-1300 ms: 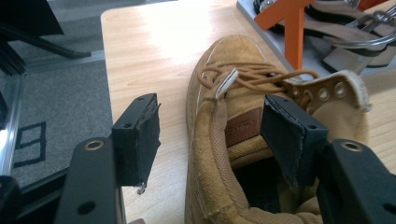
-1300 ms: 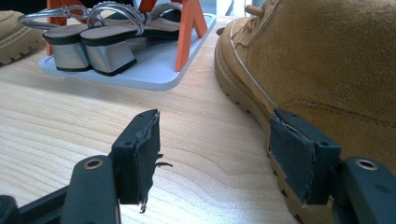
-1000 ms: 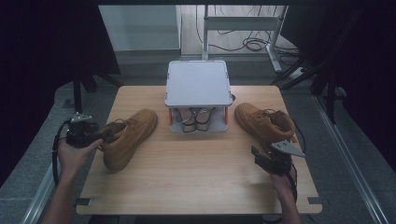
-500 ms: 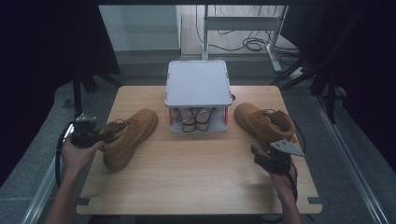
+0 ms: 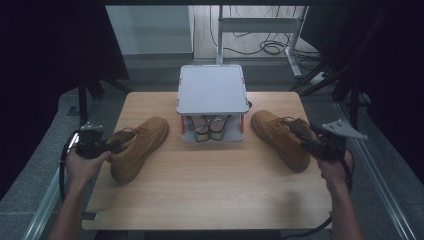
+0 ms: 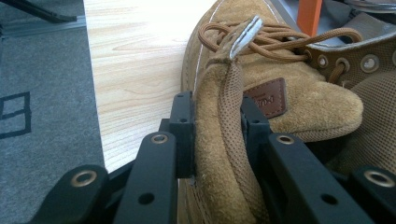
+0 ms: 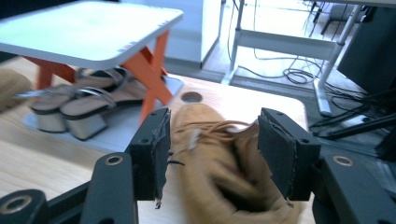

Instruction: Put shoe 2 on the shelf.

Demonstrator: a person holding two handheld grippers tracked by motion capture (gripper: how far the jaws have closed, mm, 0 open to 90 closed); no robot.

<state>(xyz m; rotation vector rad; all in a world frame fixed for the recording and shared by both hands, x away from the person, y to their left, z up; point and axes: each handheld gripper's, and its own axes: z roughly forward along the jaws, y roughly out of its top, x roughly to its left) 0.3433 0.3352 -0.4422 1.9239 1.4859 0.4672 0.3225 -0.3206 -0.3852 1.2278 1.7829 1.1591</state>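
The left gripper is clamped on the heel collar of the left boot, one pad on each side of the suede. That boot lies on the table, left of the shoe rack. The right gripper has just been closing; its jaws stand apart around the collar of the right boot, apparently without pressing it, though this view is blurred. That boot lies right of the rack. Sandals sit on the rack's lower shelf.
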